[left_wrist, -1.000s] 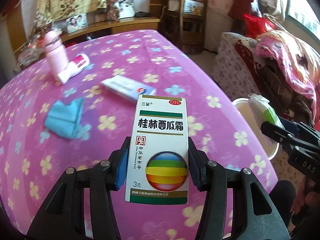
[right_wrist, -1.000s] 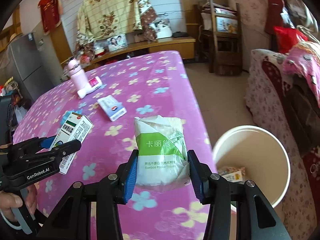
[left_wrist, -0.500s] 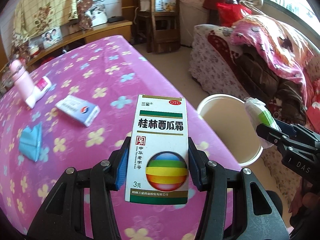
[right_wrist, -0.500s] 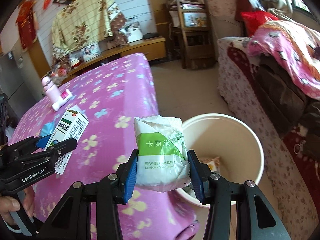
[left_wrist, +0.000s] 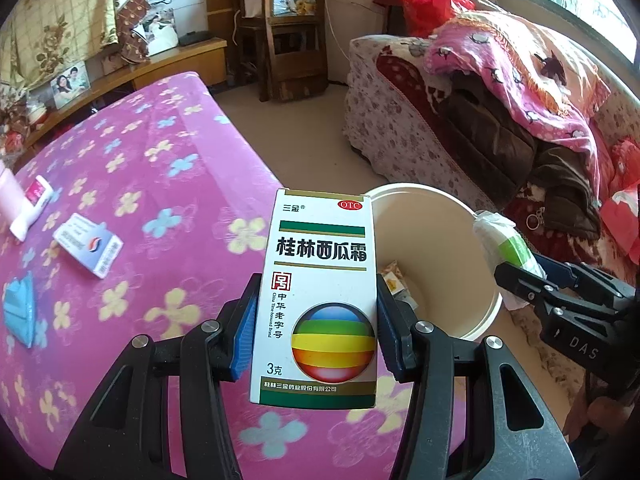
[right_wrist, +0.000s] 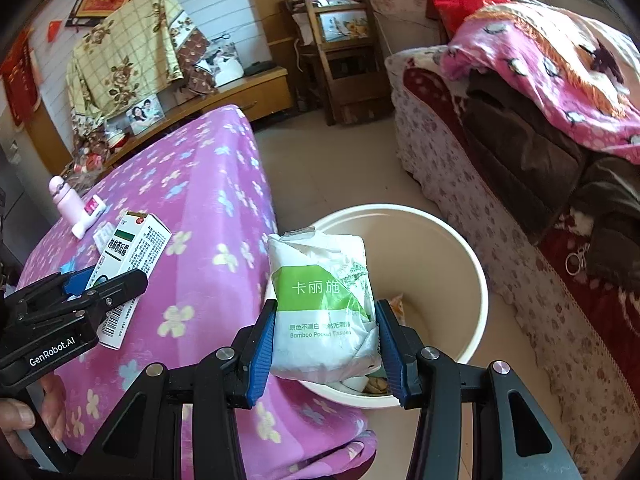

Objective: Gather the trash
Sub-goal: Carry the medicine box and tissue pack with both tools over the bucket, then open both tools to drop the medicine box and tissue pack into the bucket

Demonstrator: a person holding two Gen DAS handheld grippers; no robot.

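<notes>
My left gripper (left_wrist: pixel 314 322) is shut on a white medicine box (left_wrist: pixel 316 296) with a rainbow ball print, held upright over the table's right edge beside the cream bin (left_wrist: pixel 436 264). The same box (right_wrist: pixel 132 268) and the left gripper (right_wrist: pixel 96 292) show at the left of the right wrist view. My right gripper (right_wrist: pixel 326 340) is shut on a crumpled green-and-white tissue pack (right_wrist: pixel 324 304), held above the near rim of the bin (right_wrist: pixel 452 264). That pack (left_wrist: pixel 506 246) and the right gripper (left_wrist: pixel 532 270) appear at the right of the left wrist view. Some scraps lie inside the bin.
The pink flowered table (left_wrist: pixel 160 184) carries a blue-and-white box (left_wrist: pixel 88 250), a blue cloth (left_wrist: pixel 20 312), a white tube (left_wrist: pixel 32 206) and a pink bottle (right_wrist: pixel 68 202). A sofa piled with blankets (left_wrist: pixel 500 92) stands right of the bin; a wooden chair (left_wrist: pixel 292 28) stands behind.
Both grippers have swung right, off the middle of the table toward the bin, each keeping hold of its item. The bin now fills more of both views.
</notes>
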